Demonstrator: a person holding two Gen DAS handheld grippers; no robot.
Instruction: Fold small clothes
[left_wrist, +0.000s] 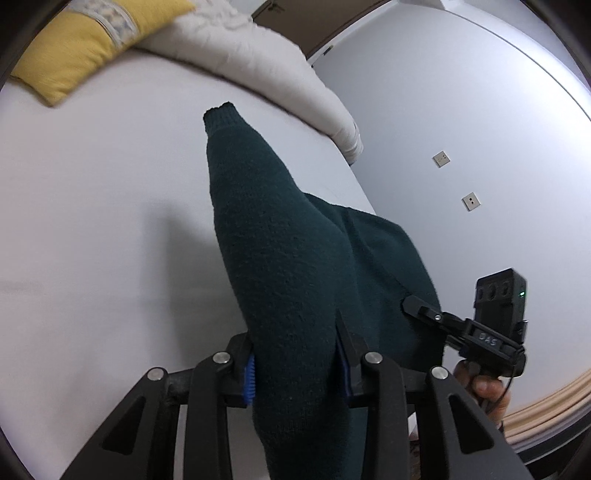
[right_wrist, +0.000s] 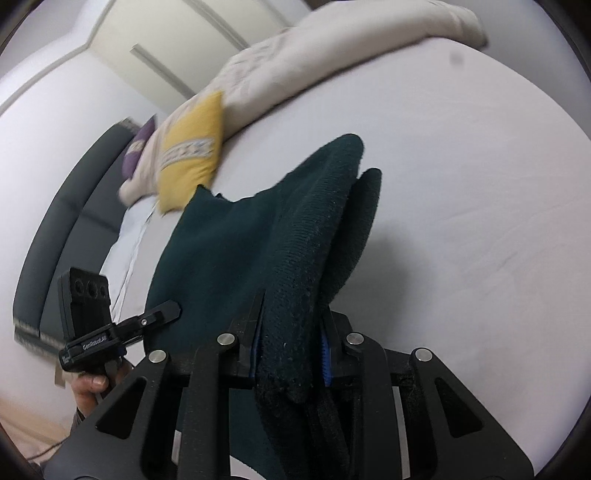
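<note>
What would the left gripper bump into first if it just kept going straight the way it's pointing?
Probably the dark green sweater itself: the left gripper is clamped on it, and the sleeve stretches ahead along that line. Past the cuff, it would likely meet the white bed sheet, though depth is hard to judge.

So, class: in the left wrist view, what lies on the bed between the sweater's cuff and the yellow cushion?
Nothing: only bare white sheet separates the dark green sweater's cuff from the yellow cushion. The left wrist view shows this stretch plainly.
</note>
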